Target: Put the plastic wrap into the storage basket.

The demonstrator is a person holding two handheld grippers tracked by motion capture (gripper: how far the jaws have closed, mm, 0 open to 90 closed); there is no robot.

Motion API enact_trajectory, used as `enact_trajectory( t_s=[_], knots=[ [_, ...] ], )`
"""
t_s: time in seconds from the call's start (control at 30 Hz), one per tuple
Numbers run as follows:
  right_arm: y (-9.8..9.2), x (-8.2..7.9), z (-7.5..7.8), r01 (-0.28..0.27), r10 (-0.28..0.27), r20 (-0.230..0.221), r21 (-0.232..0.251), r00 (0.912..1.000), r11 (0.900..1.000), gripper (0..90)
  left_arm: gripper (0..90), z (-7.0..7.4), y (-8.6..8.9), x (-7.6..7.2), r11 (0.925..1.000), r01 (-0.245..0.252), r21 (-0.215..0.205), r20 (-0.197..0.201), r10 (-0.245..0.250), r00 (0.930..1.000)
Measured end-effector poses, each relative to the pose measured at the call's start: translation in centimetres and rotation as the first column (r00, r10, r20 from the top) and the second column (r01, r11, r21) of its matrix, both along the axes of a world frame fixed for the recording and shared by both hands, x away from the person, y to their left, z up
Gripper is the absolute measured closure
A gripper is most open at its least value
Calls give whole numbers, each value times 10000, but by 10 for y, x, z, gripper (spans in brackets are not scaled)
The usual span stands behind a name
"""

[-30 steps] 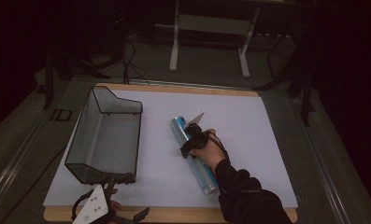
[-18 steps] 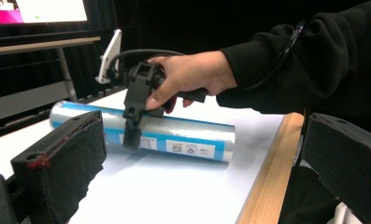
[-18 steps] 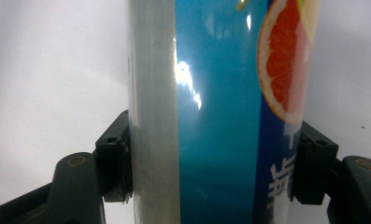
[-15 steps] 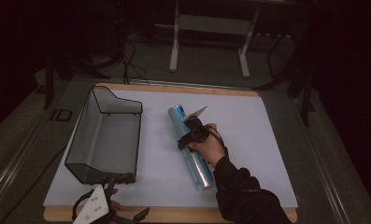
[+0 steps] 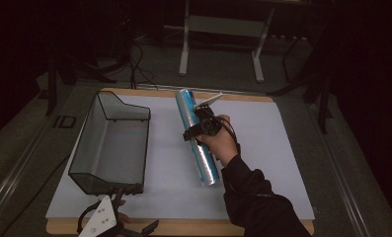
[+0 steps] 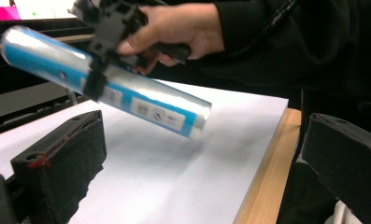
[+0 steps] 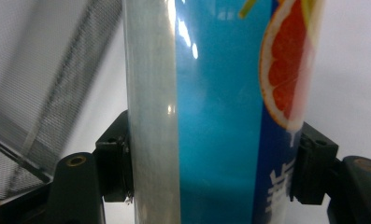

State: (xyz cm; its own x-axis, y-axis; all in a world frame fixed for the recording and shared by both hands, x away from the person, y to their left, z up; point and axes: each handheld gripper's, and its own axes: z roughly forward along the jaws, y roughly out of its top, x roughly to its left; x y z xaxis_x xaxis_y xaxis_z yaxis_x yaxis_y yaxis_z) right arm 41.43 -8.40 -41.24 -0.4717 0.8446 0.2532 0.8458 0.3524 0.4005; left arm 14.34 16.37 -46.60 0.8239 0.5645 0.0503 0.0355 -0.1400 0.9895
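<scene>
A: Where is the tube (image 5: 196,137)?

B: In the right gripper (image 5: 199,129) — its 2 jaws are clamped across the tube near the middle, 1 on each side. In the right gripper view the blue and silver wrap with an orange slice print stands between the black pads (image 7: 115,158).

A: Is it on the tabletop (image 5: 262,148)?

B: No, it hangs above the white sheet, tilted. The left gripper view shows it clear of the surface, the near end lower.

A: And the basket (image 5: 112,143)?

B: The black mesh basket sits left of the tube, well apart from it, on the sheet.

A: The left gripper (image 5: 109,224)?

B: Low at the near edge, just in front of the basket. In its own view the jaws stand wide apart with nothing between them — released.
</scene>
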Motion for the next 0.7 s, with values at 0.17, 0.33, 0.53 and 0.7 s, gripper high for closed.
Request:
enact_trajectory(
  t_s=[0.17, 0.33, 0.53, 0.7],
  knots=[
    [9, 1, 19, -13, 1, 451, 277, 9990, 9996, 314, 6, 0, 0, 0, 10000, -2, 3, -11, 2, 10000],
    [24, 1, 34, -111, 85, 776, 337, 9969, 9994, 314, 7, 0, 0, 0, 10000, -6, 6, -13, 6, 10000],
    [45, 1, 45, -275, 235, 1087, 356, 9938, 9990, 314, 6, 0, 0, 0, 10000, -49, 9, 3, 49, 10000],
    [64, 1, 51, -439, 364, 1249, 583, 9915, 9973, 314, 6, 0, 1, 0, 10000, -62, -27, 16, 62, 10000]
  ],
)
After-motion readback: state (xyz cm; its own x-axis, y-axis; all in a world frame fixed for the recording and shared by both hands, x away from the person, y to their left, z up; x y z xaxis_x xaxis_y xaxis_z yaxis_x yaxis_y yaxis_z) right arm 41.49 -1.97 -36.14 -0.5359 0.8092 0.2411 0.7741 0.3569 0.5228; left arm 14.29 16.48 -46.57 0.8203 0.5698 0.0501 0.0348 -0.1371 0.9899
